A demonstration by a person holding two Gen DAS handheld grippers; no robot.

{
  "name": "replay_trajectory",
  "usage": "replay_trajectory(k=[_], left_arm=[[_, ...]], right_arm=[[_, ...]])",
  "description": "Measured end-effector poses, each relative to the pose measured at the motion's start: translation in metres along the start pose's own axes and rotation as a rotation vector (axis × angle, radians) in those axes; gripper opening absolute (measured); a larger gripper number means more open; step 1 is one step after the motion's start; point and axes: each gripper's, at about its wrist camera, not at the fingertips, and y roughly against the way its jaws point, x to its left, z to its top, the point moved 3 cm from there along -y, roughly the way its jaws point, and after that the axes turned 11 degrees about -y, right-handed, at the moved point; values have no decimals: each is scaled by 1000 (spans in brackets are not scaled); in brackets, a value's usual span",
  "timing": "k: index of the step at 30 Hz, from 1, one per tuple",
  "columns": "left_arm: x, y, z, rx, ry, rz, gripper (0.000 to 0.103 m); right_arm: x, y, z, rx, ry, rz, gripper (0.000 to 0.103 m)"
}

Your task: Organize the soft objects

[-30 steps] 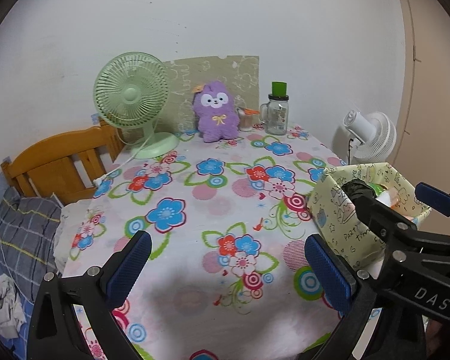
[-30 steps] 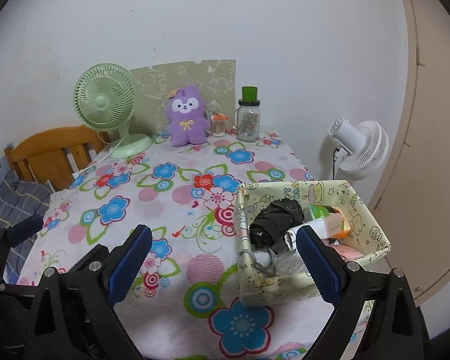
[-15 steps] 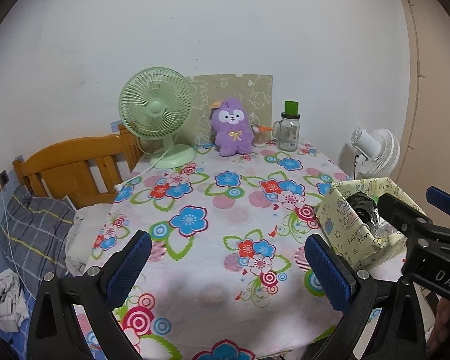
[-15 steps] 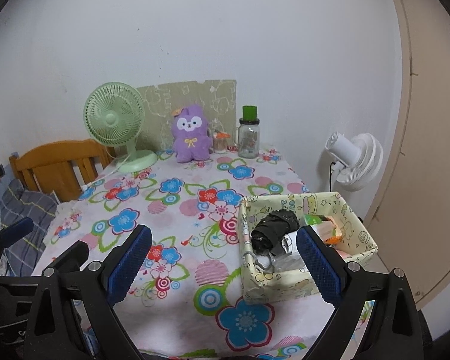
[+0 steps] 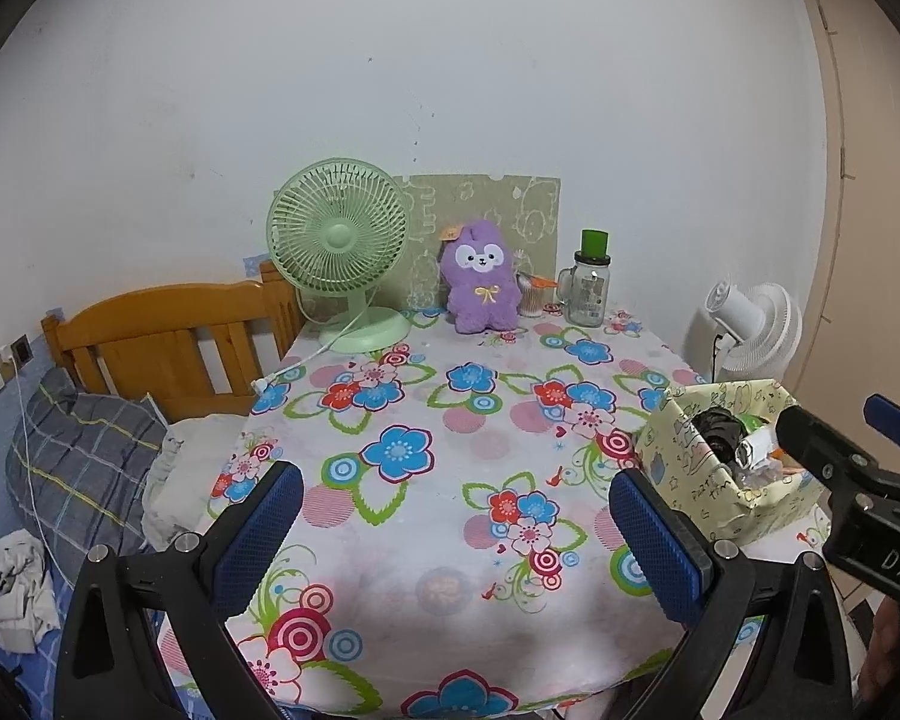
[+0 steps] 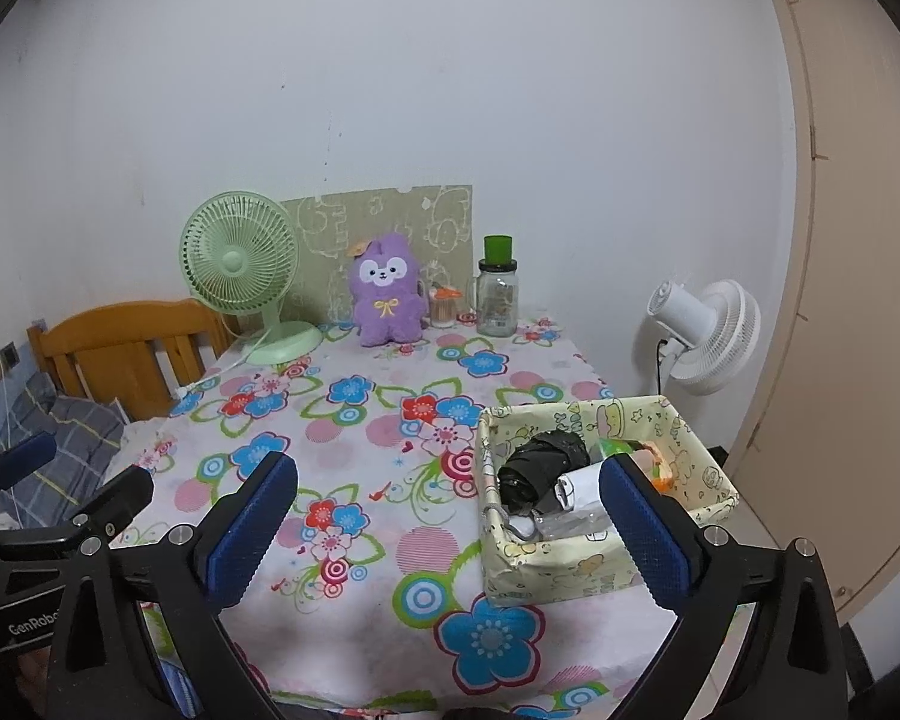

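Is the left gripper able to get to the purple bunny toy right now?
Probably yes, after a long reach. The left gripper is open and empty at the near table edge; the purple plush sits upright at the far edge. Only bare floral tablecloth lies between, with the green fan and glass jar standing beside it.

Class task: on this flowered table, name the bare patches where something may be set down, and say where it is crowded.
Free: the wide middle of the tablecloth, between the back row and the near edge, left of the basket. Crowded: the back edge, with green fan, purple plush toy and glass jar; the basket is full.
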Motion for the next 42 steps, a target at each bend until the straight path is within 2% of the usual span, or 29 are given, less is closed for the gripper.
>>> replay_trajectory(k=[11,42], left_arm=[[-4,5,5,-22,0,-9,103],[-3,2,4,-20,15,-22,103]], right_arm=[[0,0,2,-8,1,2,102],[2,2,3,-10,9,-7,102]])
